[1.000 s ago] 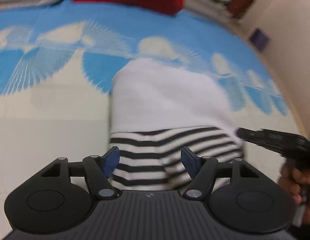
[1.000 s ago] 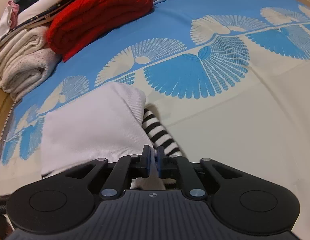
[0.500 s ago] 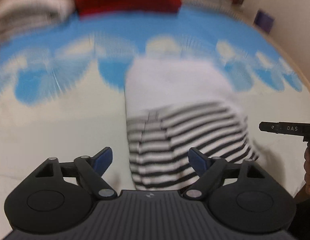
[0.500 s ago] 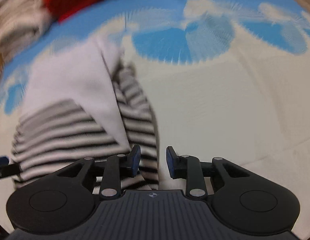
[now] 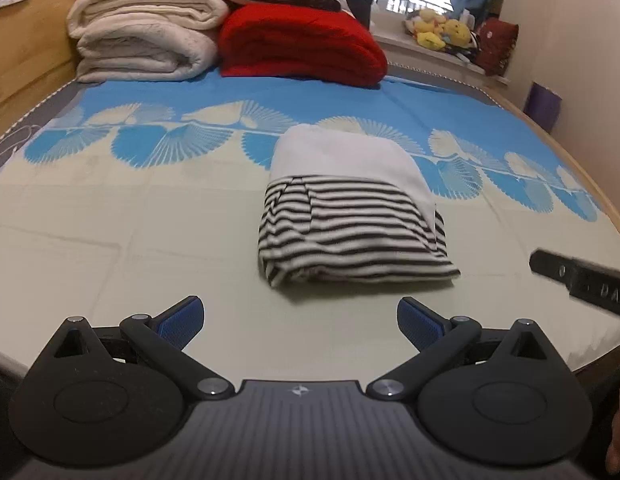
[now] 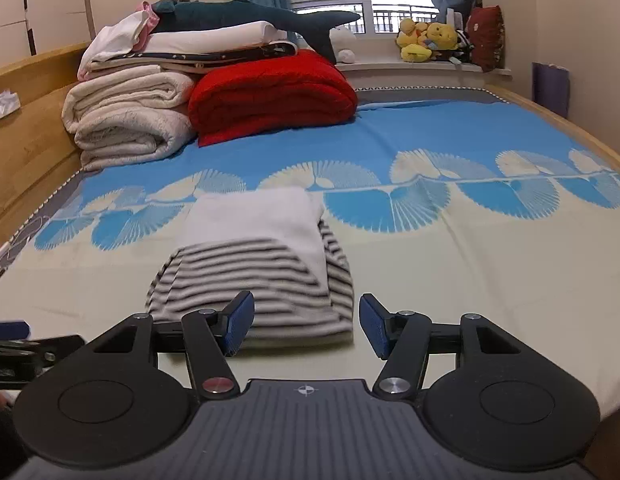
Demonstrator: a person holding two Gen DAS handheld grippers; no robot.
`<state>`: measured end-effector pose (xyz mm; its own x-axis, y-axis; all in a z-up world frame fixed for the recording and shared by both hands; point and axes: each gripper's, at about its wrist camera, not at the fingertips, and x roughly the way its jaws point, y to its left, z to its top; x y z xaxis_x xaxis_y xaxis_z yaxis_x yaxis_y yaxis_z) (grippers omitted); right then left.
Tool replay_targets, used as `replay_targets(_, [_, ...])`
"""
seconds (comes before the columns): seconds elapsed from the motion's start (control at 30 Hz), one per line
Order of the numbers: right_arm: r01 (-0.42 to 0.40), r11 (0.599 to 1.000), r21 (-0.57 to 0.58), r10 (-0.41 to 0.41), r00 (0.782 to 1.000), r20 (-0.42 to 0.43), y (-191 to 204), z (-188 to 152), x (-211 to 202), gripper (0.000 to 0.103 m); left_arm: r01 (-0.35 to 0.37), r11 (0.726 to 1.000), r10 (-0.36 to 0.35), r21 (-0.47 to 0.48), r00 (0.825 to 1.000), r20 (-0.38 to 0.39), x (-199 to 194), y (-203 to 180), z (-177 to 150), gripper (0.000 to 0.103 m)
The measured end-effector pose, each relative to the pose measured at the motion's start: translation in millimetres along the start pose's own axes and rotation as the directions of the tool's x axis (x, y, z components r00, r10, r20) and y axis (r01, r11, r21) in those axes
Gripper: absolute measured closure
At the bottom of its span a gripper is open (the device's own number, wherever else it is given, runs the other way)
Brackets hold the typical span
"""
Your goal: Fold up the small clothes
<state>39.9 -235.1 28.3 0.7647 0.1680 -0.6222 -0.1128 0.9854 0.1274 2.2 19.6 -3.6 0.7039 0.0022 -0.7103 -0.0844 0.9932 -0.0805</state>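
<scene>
Now that I have released the striped garment [image 5: 350,236], it lies folded on the bedsheet [image 5: 129,220]. Left gripper [image 5: 299,320] and right gripper [image 6: 305,324] are both spread apart, empty and pulled back from it. I judge this fold complete.

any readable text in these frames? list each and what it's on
"DAS": raised letters on the black bar of the right gripper at the left wrist view's right edge, cut off by the frame; the marks before them are too blurred to read.
Nothing else: the folded striped garment and bedsheet carry no text.
</scene>
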Motion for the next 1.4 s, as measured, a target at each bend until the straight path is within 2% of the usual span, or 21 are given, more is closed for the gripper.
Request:
replay_targets(0.1, [0.045, 0.999, -0.012, -0.046, 0.999, -0.029, 11, -20, -10, 0.038, -0.037, 0.999, 0.037, 0.022, 0.999, -0.012, 6, -2, -7, 0.0])
replay_targets(0.23, [0.044, 0.999, -0.029, -0.046, 0.996, -0.075, 22, -33, -9, 0.038, -0.028, 1.0, 0.028, -0.006, 1.0, -0.005, 20, 0, -3, 0.0])
replay_targets(0.37, [0.055, 0.997, -0.06, -0.06, 0.994, -0.089, 30, -34, 1, 0.038, 0.006, 1.0, -0.006, -0.013, 1.0, -0.029, 34, -3, 1, 0.0])
replay_targets(0.6, [0.056, 0.996, -0.069, -0.063, 0.993, -0.101, 31, -35, 9, 0.038, 0.042, 0.999, -0.042, 0.025, 0.999, -0.008, 36, -11, 0, 0.0])
replay_targets(0.87, [0.059, 0.996, -0.072, -0.067, 0.992, -0.107, 32, -34, 12, 0.038, 0.047, 0.998, -0.048, 0.03, 0.999, 0.015, 37, -11, 3, 0.0])
replay_targets(1.4, [0.059, 0.995, -0.083, -0.068, 0.992, -0.107, 36, -35, 15, 0.038, 0.058, 0.998, -0.058, 0.028, 0.998, 0.014, 37, -13, 2, 0.0])
